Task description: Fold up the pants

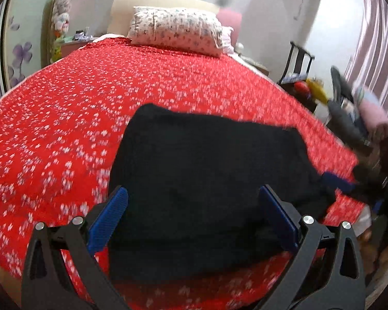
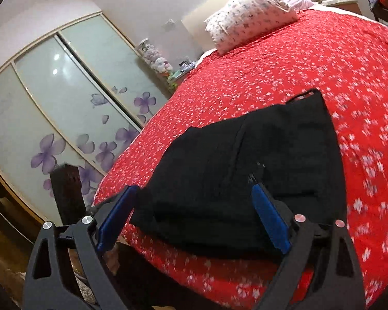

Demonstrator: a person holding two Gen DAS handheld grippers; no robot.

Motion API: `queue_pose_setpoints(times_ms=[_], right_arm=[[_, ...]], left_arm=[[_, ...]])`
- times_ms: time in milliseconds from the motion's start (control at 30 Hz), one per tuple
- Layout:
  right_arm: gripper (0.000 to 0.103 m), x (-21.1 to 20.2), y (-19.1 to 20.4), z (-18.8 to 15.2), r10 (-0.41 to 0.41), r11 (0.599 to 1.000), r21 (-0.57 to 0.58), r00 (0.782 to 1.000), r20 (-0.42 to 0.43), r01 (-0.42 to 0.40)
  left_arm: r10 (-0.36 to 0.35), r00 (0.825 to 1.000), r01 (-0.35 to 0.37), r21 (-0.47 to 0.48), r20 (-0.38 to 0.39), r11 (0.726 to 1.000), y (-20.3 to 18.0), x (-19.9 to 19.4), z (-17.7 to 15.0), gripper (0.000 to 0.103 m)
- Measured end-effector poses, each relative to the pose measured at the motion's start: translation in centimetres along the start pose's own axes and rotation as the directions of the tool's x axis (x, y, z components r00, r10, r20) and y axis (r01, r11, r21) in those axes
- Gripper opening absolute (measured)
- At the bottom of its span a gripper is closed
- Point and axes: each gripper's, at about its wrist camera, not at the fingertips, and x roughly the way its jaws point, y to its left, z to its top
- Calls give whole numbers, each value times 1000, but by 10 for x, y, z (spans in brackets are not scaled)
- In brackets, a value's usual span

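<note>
Blue-padded left gripper point(image 1: 192, 218): we see jaws spread wide, nothing between pads, hovering over near edge of pants point(image 1: 209, 180). Right gripper point(image 2: 194, 215) same, jaws wide apart, empty, above pants' near corner; we also spot it in left view at right edge of pants. Pants black, folded into compact stack, lying flat near foot edge of bed point(image 1: 64, 118). Bed cover red with small white flowers. Flowered pillow point(image 1: 177, 29) at far end by headboard. Wardrobe point(image 2: 51, 98) with purple flower doors beside bed. Frames blurred.
</note>
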Motion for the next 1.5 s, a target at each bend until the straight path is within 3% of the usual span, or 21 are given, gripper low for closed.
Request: queue_pose_setpoints(times_ms=[133, 233, 367, 433, 533, 600, 633, 733, 800, 933, 1167, 1267, 1333, 1433, 1500], right_arm=[[95, 2, -18, -2, -22, 996, 81, 999, -26, 24], [95, 4, -41, -3, 58, 977, 208, 998, -20, -53], [95, -1, -50, -1, 126, 960, 250, 992, 4, -123], [95, -10, -46, 3, 139, 962, 230, 989, 42, -145], [95, -38, -49, 12, 108, 969, 202, 980, 169, -142], [95, -49, -58, 18, 27, 973, 219, 977, 211, -74], [95, -51, -65, 24, -64, 972, 233, 976, 208, 14], [95, -44, -85, 32, -155, 955, 277, 975, 159, 107], [94, -35, -98, 33, -149, 944, 314, 982, 119, 105], [94, -15, -99, 36, -155, 940, 315, 987, 46, 133], [94, 8, -101, 24, -198, 926, 317, 979, -54, 204], [94, 9, -100, 22, -175, 930, 317, 983, -61, 185], [94, 10, -95, 18, -100, 940, 322, 993, -69, 117], [94, 13, -83, 17, -132, 956, 252, 987, -94, 151], [94, 18, -88, 18, -134, 949, 273, 985, -111, 160]], left_arm=[[75, 996, -71, 83, -40, 994, -11, 10, -15, 101], [102, 992, -95, 99, -68, 991, -12, 23, -20, 101], [104, 993, -99, 100, -50, 990, -11, 25, -21, 101], [103, 994, -99, 103, -38, 990, -10, 24, -23, 101], [91, 996, -89, 106, -22, 990, -8, 23, -24, 101], [82, 997, -81, 114, -2, 990, -7, 20, -26, 101], [70, 997, -71, 111, 13, 991, -6, 16, -26, 101], [50, 996, -57, 103, 68, 993, -1, 3, -22, 101], [48, 995, -56, 79, 91, 995, 8, -2, -20, 101], [25, 998, -27, 23, 65, 999, 18, -1, -17, 101], [33, 999, -34, 35, 17, 999, 19, 9, -20, 101], [11, 1000, -11, 4, 4, 1000, 24, 11, -20, 101], [15, 1000, -15, 7, 6, 1000, 23, 11, -21, 101], [19, 1000, -19, 10, 7, 1000, 23, 11, -22, 101], [18, 1000, -18, 8, 7, 1000, 23, 11, -23, 101]])
